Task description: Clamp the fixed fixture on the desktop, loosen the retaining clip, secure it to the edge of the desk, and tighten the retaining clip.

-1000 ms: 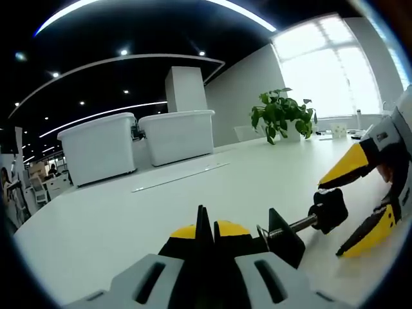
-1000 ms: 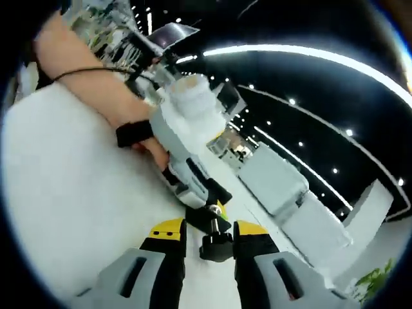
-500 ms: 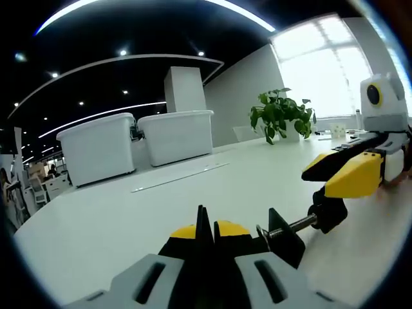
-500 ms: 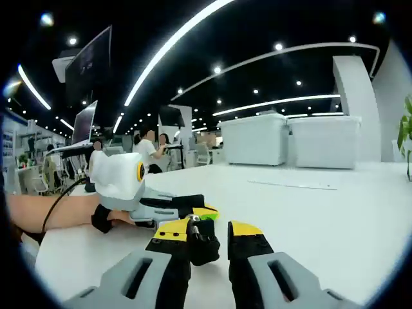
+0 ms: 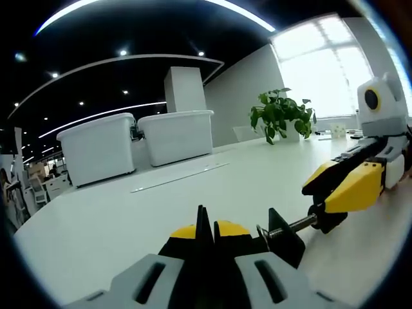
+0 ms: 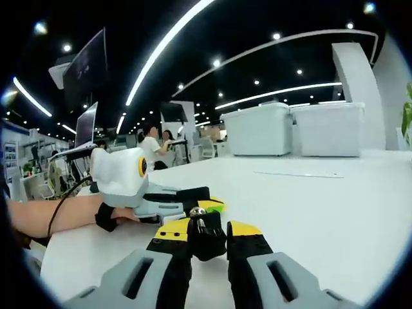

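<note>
A black clamp fixture (image 5: pixel 284 239) lies low over the white desk (image 5: pixel 129 219). My left gripper (image 5: pixel 205 228) is shut on its frame, the yellow-tipped jaws pressed together. A threaded screw (image 5: pixel 297 224) runs right from the frame to a black knob (image 5: pixel 328 217). My right gripper (image 5: pixel 320 193) comes in from the right, its yellow jaws closed on that knob. In the right gripper view the knob (image 6: pixel 206 239) sits squeezed between the right gripper (image 6: pixel 207 230) jaws. Behind it the left gripper (image 6: pixel 212 205) points in from the left, held by a hand.
Two white storage bins (image 5: pixel 135 145) and a potted plant (image 5: pixel 281 116) stand at the far side of the desk. A thin flat strip (image 5: pixel 180 177) lies in front of the bins. The person's forearm (image 6: pixel 45 215) rests on the desk at left. People (image 6: pixel 151 147) sit far behind.
My right gripper went from open, straddling the knob upright, to rolled nearly level and shut on it, and has tilted slightly since. The left gripper and clamp have stayed still.
</note>
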